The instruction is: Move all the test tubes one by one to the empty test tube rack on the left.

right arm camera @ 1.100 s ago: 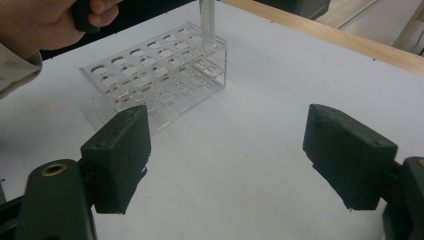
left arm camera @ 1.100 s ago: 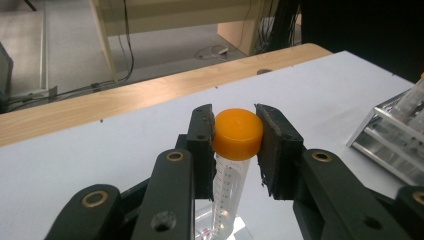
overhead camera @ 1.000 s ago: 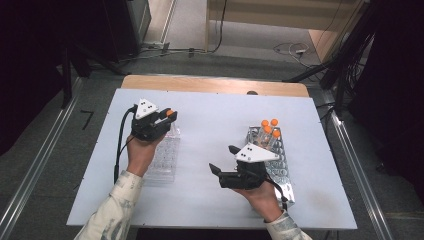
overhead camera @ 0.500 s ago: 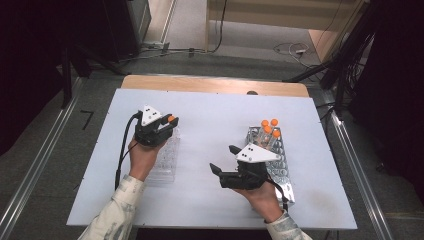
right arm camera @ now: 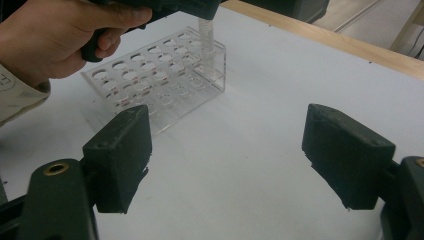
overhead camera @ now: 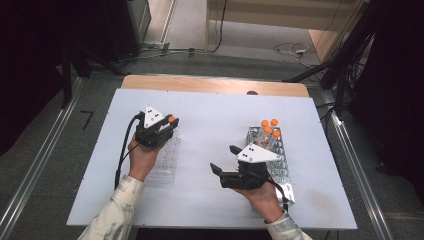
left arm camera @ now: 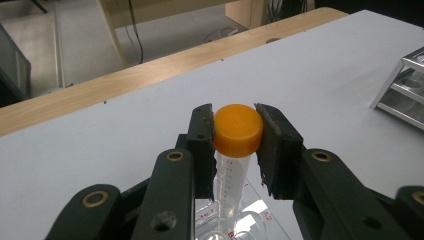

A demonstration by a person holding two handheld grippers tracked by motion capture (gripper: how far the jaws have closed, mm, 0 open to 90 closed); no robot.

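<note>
My left gripper (left arm camera: 235,131) is shut on the orange cap of a clear graduated tube (left arm camera: 231,182). The tube stands upright, its lower end in a corner hole of the clear plastic rack (overhead camera: 165,161). The high view shows this gripper (overhead camera: 170,123) over the rack's far end. My right gripper (overhead camera: 223,158) hovers open at mid-table, pointing left toward the clear rack (right arm camera: 155,80), with nothing between its jaws (right arm camera: 245,155). The right gripper view also shows the held tube (right arm camera: 206,35) entering the rack under the other hand.
A metal rack (overhead camera: 281,165) lies at the right, behind the right hand, with three orange-capped tubes (overhead camera: 269,127) at its far end. Its corner (left arm camera: 405,95) shows in the left gripper view. A wooden strip (overhead camera: 215,84) borders the table's far edge.
</note>
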